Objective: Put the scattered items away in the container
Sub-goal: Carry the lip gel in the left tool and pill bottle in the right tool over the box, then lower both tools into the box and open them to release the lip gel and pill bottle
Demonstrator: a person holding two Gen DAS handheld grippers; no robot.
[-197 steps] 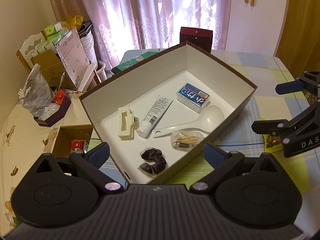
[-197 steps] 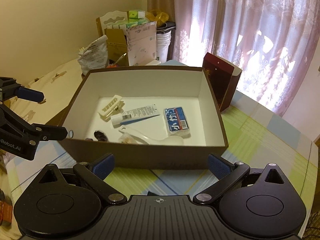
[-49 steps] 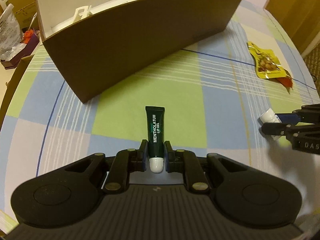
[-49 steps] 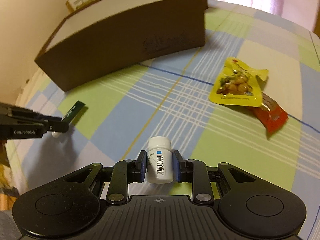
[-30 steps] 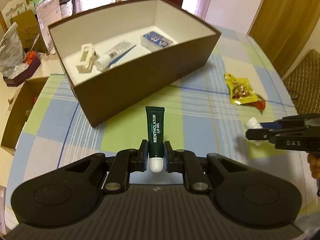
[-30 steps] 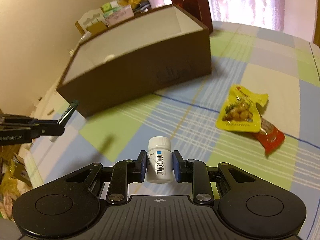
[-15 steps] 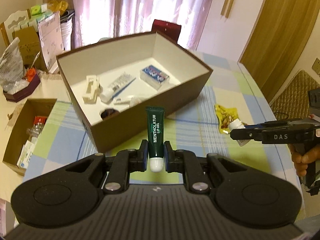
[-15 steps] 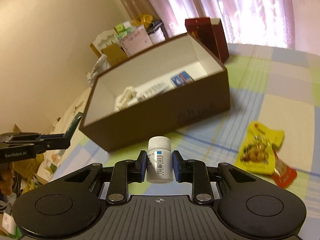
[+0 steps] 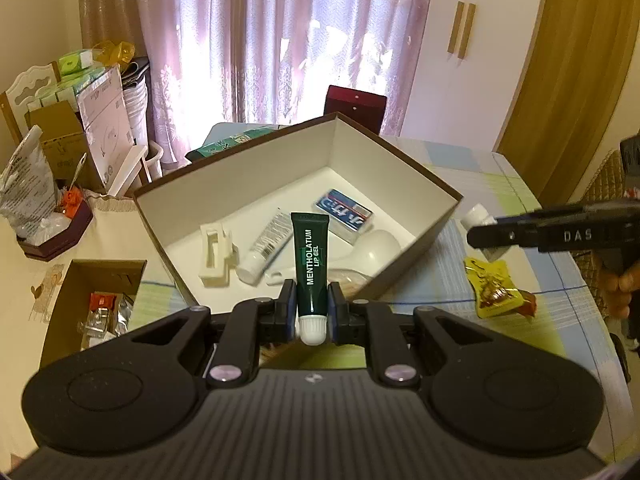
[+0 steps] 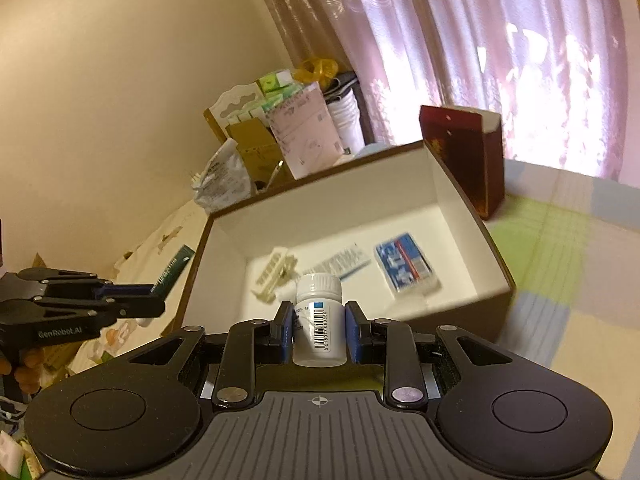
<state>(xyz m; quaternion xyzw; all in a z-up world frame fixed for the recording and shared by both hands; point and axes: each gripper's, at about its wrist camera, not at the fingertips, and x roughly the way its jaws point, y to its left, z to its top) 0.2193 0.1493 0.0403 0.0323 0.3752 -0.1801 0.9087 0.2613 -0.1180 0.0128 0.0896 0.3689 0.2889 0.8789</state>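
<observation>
Left gripper point(image 9: 312, 312) is clamped on a dark green lip gel tube point(image 9: 310, 264), cap nearest the camera, held above the near wall of the brown box point(image 9: 404, 268). Right gripper point(image 10: 318, 328) grips a white pill bottle point(image 10: 319, 322) upright, also short of the box. The box stands on a table with a checked cloth point(image 9: 520, 200); inside lie a white clip point(image 9: 215, 254), a white tube point(image 9: 266, 250), a spoon point(image 9: 376, 246) and a blue packet point(image 9: 343, 214). Only the left view shows a yellow snack pouch point(image 9: 492, 288) still on the cloth. The right view shows a dark red box point(image 10: 476, 160) beyond the container. Curtains point(image 9: 280, 40) close the far side.
</observation>
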